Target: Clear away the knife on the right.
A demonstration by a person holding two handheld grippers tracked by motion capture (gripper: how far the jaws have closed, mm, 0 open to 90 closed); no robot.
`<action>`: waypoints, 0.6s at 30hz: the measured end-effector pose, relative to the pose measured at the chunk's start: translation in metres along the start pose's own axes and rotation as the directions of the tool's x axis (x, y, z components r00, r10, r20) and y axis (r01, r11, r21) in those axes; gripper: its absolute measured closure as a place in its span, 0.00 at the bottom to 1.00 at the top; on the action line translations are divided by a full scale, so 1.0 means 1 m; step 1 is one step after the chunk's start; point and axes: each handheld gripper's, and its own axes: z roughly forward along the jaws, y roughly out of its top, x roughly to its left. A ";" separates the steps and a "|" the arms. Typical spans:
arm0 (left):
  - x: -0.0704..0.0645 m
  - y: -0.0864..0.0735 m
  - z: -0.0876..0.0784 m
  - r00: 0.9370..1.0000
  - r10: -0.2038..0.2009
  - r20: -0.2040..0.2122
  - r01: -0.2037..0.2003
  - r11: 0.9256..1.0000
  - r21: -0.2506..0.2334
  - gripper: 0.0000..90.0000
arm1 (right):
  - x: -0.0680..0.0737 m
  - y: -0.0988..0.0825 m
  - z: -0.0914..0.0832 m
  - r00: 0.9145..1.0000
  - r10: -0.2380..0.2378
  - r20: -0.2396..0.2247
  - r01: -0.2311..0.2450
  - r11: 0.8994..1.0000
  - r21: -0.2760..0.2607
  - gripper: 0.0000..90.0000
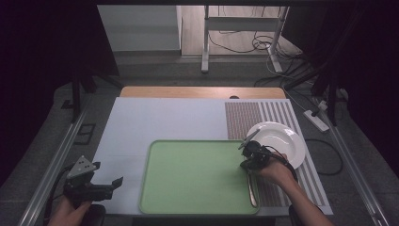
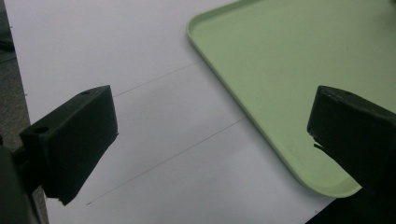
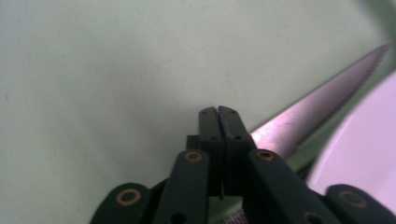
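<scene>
Black jaws closed on knife

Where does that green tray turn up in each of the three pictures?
High view: green tray lies at centre bottom on the white mat.
Left gripper view: it takes the upper right.
Right gripper view: its surface spreads behind the shut jaws.
The tray itself is the shared landmark.

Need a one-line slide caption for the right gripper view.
Right gripper shut over green tray, serrated knife alongside, white plate at right.

Black two-jaw grippers, brass-ringed screws, perhaps a grey three-cornered plate.
</scene>
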 end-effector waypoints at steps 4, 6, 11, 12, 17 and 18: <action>0.000 0.000 0.000 1.000 -0.001 0.001 0.001 1.000 0.003 0.02 | -0.005 -0.003 -0.010 0.997 0.064 -0.044 -0.067 0.994 -0.082 0.91; 0.000 0.000 0.000 1.000 0.000 0.000 0.000 1.000 0.002 0.02 | -0.007 -0.004 -0.012 0.996 0.082 -0.048 -0.086 0.991 -0.099 0.87; 0.000 0.000 0.000 1.000 0.001 0.000 -0.001 1.000 0.003 0.02 | -0.005 -0.002 -0.016 0.993 0.110 -0.052 -0.116 0.983 -0.143 0.76; 0.000 0.000 0.000 1.000 0.001 -0.001 -0.001 1.000 0.003 0.02 | -0.004 -0.001 -0.017 0.993 0.111 -0.046 -0.117 0.982 -0.150 0.73; 0.000 0.000 0.000 1.000 -0.002 0.001 0.002 1.000 0.001 0.02 | 0.002 0.002 -0.021 0.993 0.118 -0.029 -0.122 0.976 -0.179 0.63; 0.000 0.000 0.000 1.000 -0.002 0.001 0.002 1.000 0.002 0.02 | 0.003 0.002 -0.022 0.993 0.118 -0.030 -0.121 0.975 -0.186 0.61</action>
